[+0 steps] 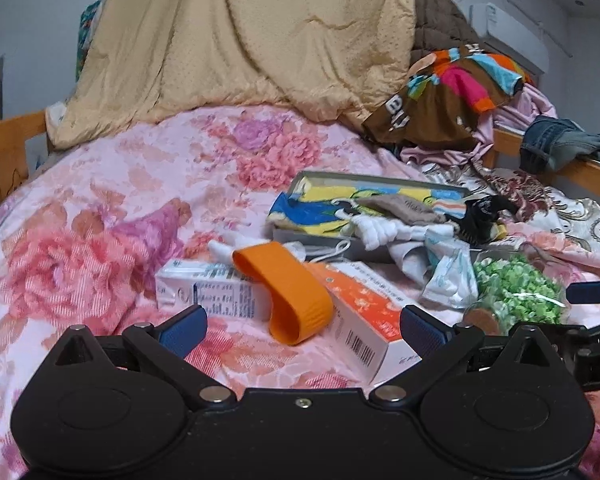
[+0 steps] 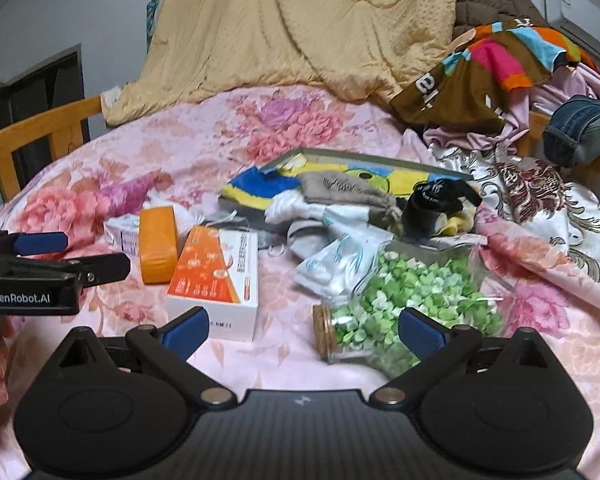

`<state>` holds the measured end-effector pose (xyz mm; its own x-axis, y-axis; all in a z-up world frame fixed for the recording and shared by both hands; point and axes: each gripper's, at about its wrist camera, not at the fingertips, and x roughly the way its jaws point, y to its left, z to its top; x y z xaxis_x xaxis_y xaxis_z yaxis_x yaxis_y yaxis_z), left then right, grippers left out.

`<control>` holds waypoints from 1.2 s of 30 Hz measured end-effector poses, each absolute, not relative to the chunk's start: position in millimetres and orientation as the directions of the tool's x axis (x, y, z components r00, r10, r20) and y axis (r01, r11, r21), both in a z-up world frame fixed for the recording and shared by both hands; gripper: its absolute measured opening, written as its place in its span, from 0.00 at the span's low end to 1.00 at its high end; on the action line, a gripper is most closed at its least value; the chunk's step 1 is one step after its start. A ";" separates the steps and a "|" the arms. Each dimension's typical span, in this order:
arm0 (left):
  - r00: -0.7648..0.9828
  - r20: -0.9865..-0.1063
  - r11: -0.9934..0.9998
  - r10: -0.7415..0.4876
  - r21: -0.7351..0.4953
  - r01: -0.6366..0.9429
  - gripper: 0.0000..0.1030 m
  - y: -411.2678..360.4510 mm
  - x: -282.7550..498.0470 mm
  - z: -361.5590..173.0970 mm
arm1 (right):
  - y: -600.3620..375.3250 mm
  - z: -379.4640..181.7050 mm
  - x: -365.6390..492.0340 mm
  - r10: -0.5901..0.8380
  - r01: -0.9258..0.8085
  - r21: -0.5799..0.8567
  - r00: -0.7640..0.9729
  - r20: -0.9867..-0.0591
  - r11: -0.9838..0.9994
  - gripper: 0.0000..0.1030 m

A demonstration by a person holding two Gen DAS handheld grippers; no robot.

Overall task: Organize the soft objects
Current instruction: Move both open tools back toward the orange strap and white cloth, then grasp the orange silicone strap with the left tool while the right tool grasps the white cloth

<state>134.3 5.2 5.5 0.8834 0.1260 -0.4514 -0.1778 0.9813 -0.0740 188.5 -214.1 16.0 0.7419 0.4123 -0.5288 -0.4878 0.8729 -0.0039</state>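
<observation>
A shallow grey box [image 1: 320, 178] [image 2: 380, 159] lies on the floral bedspread and holds a yellow and blue towel [image 1: 300, 212] [image 2: 256, 184]. A grey sock [image 1: 400, 208] [image 2: 340, 192], a white sock [image 1: 380, 232] [image 2: 292, 208] and a black sock [image 1: 484, 216] [image 2: 432, 200] are heaped on it. My left gripper [image 1: 302, 332] [image 2: 96, 252] is open, low over the bed, just short of an orange band [image 1: 288, 296] [image 2: 158, 244]. My right gripper [image 2: 303, 332] is open too, with a corked jar of green paper stars [image 2: 412, 300] [image 1: 516, 296] by its right finger.
An orange and white carton [image 1: 364, 312] [image 2: 216, 280], a white and blue carton [image 1: 208, 292] and a crinkled white packet [image 2: 332, 256] lie among the items. A beige quilt [image 1: 240, 40], piled clothes [image 1: 452, 92], jeans [image 2: 584, 128] and wooden bed rails [image 1: 8, 140] ring the bed.
</observation>
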 end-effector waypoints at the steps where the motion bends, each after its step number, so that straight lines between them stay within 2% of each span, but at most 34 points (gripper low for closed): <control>1: 0.879 -0.459 0.979 0.127 -0.085 -0.186 0.99 7.2 134.7 3.8 | -212.8 14.5 188.7 0.412 -0.488 -0.004 0.740 -0.532 0.873 1.00; 22: 0.859 -0.491 0.965 0.142 -0.123 -0.230 0.99 18.8 135.4 -6.7 | -198.9 2.0 189.1 0.432 -0.522 -0.001 0.706 -0.561 0.853 1.00; 36: 0.869 -0.469 0.971 0.158 -0.088 -0.224 0.99 20.1 135.6 -5.8 | -197.8 1.0 189.3 0.445 -0.519 0.004 0.729 -0.520 0.855 1.00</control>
<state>135.6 20.1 -5.8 0.8690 0.1579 -0.4689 -0.2239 0.9706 -0.0880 189.3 -197.8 1.0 0.7287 0.4455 -0.5202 -0.5193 0.8546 0.0042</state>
